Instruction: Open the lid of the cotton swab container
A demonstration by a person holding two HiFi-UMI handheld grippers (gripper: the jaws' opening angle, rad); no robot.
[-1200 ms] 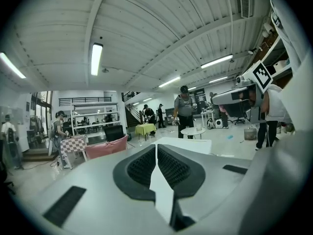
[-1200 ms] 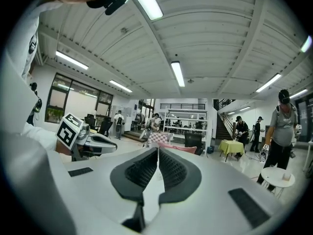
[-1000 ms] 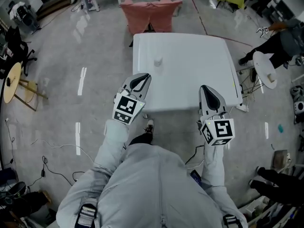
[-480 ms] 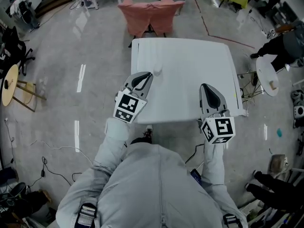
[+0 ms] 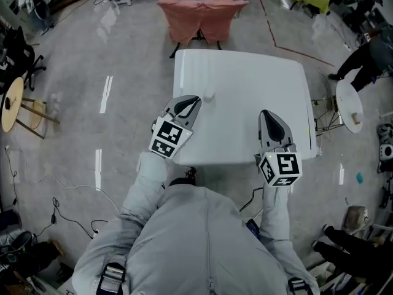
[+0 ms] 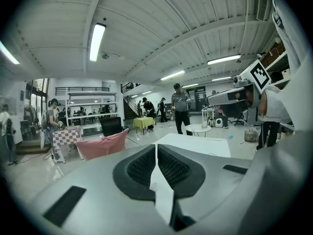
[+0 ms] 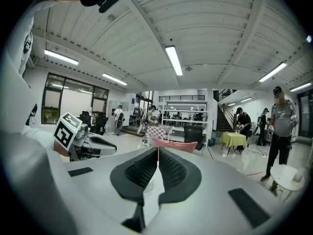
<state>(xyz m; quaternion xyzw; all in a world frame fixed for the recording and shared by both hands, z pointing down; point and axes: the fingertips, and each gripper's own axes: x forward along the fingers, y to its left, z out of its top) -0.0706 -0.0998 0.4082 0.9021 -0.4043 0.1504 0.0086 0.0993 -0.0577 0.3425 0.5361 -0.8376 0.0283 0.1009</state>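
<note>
Container [image 5: 209, 94] is sited on table [image 5: 258, 85] just beyond left gripper [image 5: 195, 99], farther from right gripper [image 5: 265, 113]; both jaws are pressed together, empty.

Smooth matt table [image 5: 245, 103], v. glossy floor [image 5: 123, 42], pink cloth cover [image 5: 202, 14]

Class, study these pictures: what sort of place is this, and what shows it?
Probably a large workshop or lab hall: bare floor with taped marks, ceiling strip lights, shelving racks at the back.
</note>
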